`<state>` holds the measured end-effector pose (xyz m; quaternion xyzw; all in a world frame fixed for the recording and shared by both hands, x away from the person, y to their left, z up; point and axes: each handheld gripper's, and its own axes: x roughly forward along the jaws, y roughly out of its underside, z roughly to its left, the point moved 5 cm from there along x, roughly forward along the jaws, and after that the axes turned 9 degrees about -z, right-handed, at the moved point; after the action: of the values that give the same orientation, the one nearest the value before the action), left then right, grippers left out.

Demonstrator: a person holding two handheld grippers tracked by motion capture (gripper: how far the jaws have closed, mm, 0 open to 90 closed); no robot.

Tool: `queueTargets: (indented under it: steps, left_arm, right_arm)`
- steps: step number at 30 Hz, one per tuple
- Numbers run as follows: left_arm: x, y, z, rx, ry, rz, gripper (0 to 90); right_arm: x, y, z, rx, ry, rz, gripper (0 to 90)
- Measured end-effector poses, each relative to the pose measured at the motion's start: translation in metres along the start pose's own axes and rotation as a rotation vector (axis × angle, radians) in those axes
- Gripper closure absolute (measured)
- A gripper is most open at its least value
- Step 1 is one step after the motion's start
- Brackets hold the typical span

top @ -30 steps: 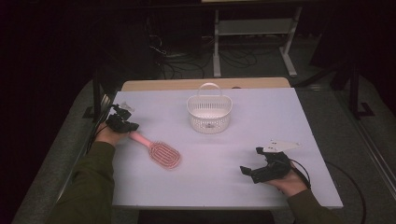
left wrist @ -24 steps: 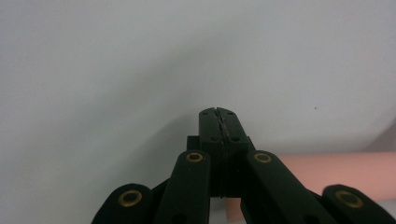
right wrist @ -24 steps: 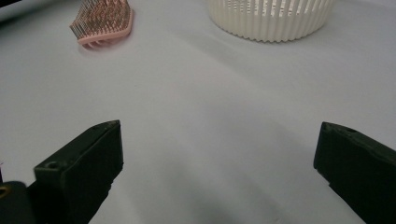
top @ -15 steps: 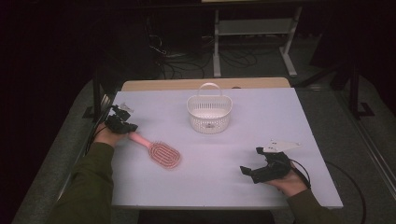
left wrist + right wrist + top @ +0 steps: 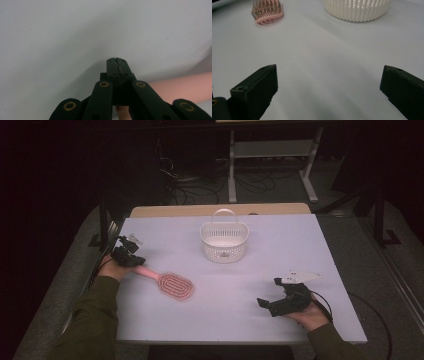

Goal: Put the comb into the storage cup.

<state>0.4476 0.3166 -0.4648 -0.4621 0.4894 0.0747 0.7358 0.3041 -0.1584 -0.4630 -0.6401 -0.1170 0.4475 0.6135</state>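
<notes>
The pale lavender rectangular table top [image 5: 220, 320] carries 2 things: a white slotted plastic basket with a hoop handle [image 5: 224, 241], upper centre of the high view, and a pink plastic paddle hairbrush [image 5: 169, 282], left of centre.

The brush lies flat, bristles up. Its long axis runs diagonally in the high view: the handle end points to the upper left, the oval head to the lower right, toward the middle of the table. The basket sits well apart from it, up and to the right.

The left gripper [image 5: 131, 261] sits at the handle end, left edge of the high view. In the left gripper view [image 5: 117, 65] its jaws stand pressed together, and the pink handle [image 5: 180, 86] passes beneath and to the right of them, so I judge the grip to be on the handle's tip, though the contact itself is hidden.

The right gripper [image 5: 267, 303] rests in the lower right of the high view, jaws spread wide with nothing between them.

The step in hand looks like lifting the brush for the basket. To do it well:
1. Keep the pinch firm, since the heavy head hangs far from the grip and may swing down.
2. Raise it level before carrying.
3. Lead with the head over the basket rim.
</notes>
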Motion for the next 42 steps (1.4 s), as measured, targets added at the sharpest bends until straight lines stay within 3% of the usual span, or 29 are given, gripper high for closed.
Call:
queueTargets:
  steps: [13,21,35,42]
  left_arm:
    - [-0.008,0.015,-0.004,-0.009,0.01,0.029,90.0]
    - [-0.014,0.023,-0.01,-0.018,0.028,0.013,90.0]
    - [-0.025,0.039,-0.013,-0.082,0.057,-0.039,90.0]
    - [-0.03,0.045,-0.017,-0.085,0.067,-0.04,90.0]
  right_arm:
    - [0.0,0.0,0.0,0.001,0.001,0.0,1.3]
    - [0.001,0.0,0.001,-0.004,-0.004,0.0,1.3]
    - [0.001,0.001,0.002,-0.005,-0.004,0.002,1.2]
    - [0.0,0.001,0.003,-0.004,-0.003,0.001,1.3]
